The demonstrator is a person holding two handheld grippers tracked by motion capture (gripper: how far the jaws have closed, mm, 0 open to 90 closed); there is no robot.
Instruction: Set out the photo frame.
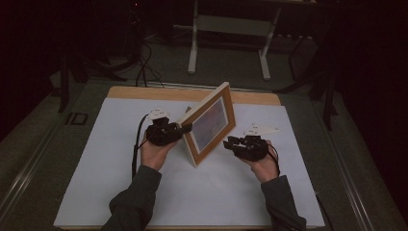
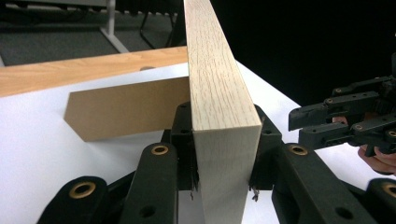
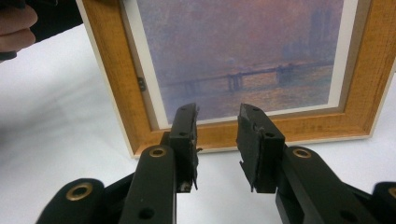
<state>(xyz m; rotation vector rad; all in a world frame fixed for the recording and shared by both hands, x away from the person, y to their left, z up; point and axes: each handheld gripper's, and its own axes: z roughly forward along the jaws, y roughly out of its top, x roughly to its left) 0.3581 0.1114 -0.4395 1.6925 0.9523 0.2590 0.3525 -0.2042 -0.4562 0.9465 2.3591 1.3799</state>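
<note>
A wooden picture frame point(image 1: 210, 123) stands upright on the white table cover point(image 1: 115, 159), holding a hazy purple print of a bridge point(image 3: 243, 51). My left gripper point(image 1: 185, 127) is shut on the frame's left edge point(image 2: 219, 116), one jaw on each face. A brown stand flap point(image 2: 126, 109) sticks out behind the frame. My right gripper point(image 1: 229, 142) is open, its fingertips a short way in front of the frame's lower rail point(image 3: 299, 128), touching nothing. From the left gripper view, the right gripper point(image 2: 303, 123) sits off to the right.
The table's bare wooden back edge point(image 1: 250, 97) runs behind the white cover. Beyond it the dark floor holds a white stand point(image 1: 230, 29) and cables point(image 1: 144, 62). Both forearms in grey sleeves point(image 1: 137, 192) come in from the near edge.
</note>
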